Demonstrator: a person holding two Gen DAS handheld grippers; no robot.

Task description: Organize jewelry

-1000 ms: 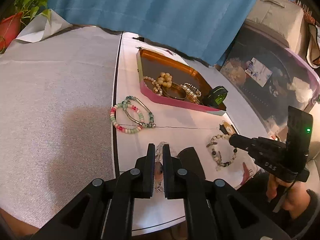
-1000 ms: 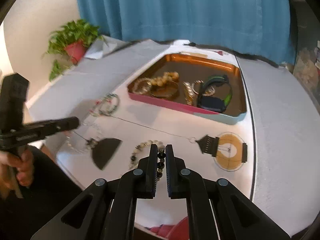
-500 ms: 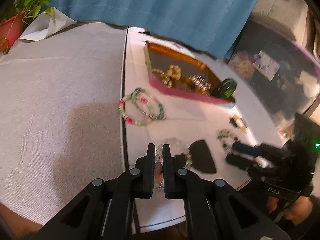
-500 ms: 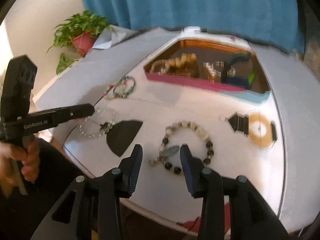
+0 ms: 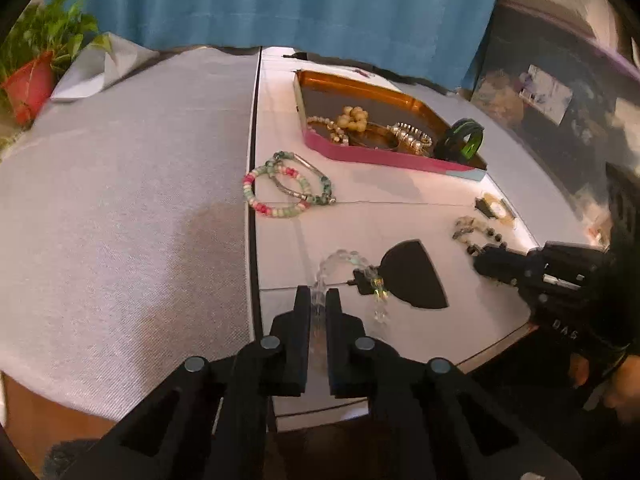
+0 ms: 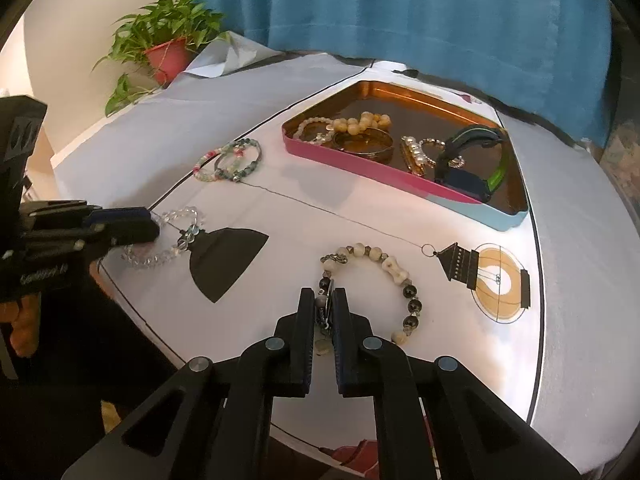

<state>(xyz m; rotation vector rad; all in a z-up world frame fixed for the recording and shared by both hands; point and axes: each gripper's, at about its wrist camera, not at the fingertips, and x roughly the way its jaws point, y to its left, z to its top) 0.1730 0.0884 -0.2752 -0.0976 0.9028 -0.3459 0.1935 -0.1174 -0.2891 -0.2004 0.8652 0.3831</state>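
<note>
Right gripper [image 6: 323,300]: jaws have just been closing and now pinch the near-left stretch of the cream-and-black bead bracelet [image 6: 394,270], at its dangling charm; the rest of the loop lies flat on the white mat [image 6: 360,216], curving away to the right of the tips. Long axis of the loop runs roughly left to right across the mat.

Left gripper [image 5: 318,300]: narrow, clamped on the near end of the clear crystal bracelet [image 5: 344,260]; the strand arcs away from the tips and to the right, its far side crossing the stem of the printed black lampshade shape [image 5: 412,276]. In the right wrist view the same gripper [image 6: 148,226] comes in from the left edge, a hand [image 6: 24,320] partly seen beneath it.

Beside the cream-and-black bead bracelet, to the right: printed lantern drawing [image 6: 484,276], flat on the mat, no obstruction.

Beyond the lampshade shape, to the left: two looped bracelets of green, pink and white beads [image 6: 230,160], overlapping, free on the mat.

Farthest, behind the cream-and-black bead bracelet: shallow tin tray [image 6: 360,168] with pink front wall and copper interior, holding a pale bead strand, a gold bangle, pearl pieces and a black-and-green watch [image 6: 468,160]. Open mat lies between tray and both held bracelets.

Background: potted plant [image 6: 164,44], blue curtain [image 6: 400,8]
</note>
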